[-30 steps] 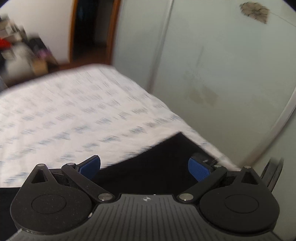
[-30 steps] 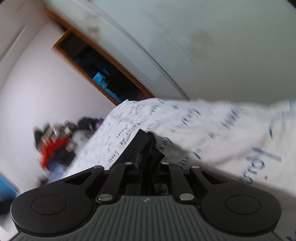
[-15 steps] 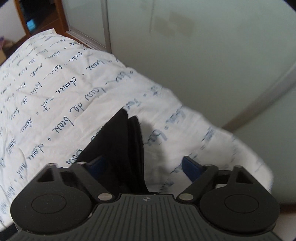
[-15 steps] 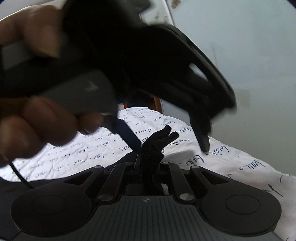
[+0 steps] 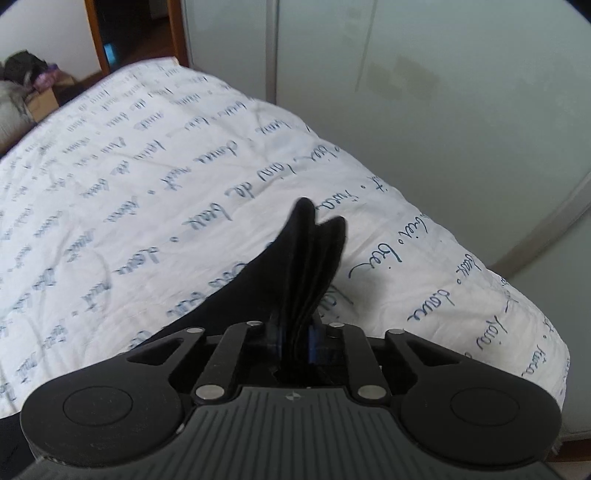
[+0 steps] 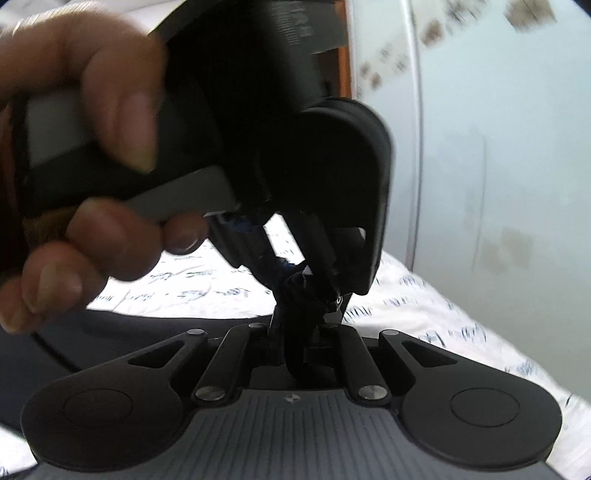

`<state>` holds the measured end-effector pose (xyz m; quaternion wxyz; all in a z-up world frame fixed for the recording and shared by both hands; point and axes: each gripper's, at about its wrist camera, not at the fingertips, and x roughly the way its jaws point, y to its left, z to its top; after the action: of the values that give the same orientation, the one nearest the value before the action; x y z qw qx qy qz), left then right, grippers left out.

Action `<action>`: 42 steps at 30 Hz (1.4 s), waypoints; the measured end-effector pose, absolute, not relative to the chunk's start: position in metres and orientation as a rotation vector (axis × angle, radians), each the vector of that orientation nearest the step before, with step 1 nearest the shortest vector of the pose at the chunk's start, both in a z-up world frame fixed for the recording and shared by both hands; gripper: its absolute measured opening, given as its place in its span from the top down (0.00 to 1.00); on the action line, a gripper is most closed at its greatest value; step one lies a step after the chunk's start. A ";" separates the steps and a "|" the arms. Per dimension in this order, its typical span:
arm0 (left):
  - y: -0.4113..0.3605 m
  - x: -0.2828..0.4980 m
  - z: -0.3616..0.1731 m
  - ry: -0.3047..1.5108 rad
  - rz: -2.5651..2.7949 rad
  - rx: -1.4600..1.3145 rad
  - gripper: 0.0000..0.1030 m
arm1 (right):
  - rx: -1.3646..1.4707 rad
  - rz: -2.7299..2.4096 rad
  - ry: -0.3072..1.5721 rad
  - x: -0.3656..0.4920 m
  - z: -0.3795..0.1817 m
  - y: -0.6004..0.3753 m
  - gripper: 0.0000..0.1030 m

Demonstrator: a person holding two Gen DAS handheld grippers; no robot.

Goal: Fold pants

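The black pants (image 5: 295, 266) lie on a white bed cover with blue writing (image 5: 122, 192). My left gripper (image 5: 295, 339) is shut on a bunched, layered edge of the pants, which sticks up past the fingers. My right gripper (image 6: 295, 343) is shut on another fold of the pants (image 6: 299, 295). In the right wrist view the left gripper's body (image 6: 314, 155) and the hand holding it (image 6: 92, 184) fill the upper left, right above my right fingers. The two gripped spots are close together.
A pale wardrobe door (image 5: 424, 92) stands right behind the bed's far edge. A doorway with a wooden frame (image 5: 177, 33) and clutter on the floor (image 5: 22, 92) lie at the far left. More dark cloth (image 6: 55, 350) lies at lower left.
My left gripper has closed from open onto the bunched pants edge. It has come closer to my right gripper, which stays shut on the pants.
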<state>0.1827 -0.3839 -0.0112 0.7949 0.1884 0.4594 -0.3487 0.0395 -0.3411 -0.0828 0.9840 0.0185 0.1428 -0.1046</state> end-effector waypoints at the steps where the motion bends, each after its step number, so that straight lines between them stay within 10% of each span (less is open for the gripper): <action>1: -0.377 0.180 -0.008 0.966 -0.733 0.407 0.92 | 0.016 -0.206 0.287 0.039 -0.080 -0.335 0.92; 42: 0.067 0.224 -0.079 1.133 -0.510 -0.515 0.85 | -0.463 0.298 0.493 0.094 -0.058 -0.071 0.89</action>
<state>0.2235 0.0667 -0.0794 0.7823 -0.2384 0.5248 -0.2362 0.0937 -0.0705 -0.0584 0.9326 -0.2261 0.2407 0.1456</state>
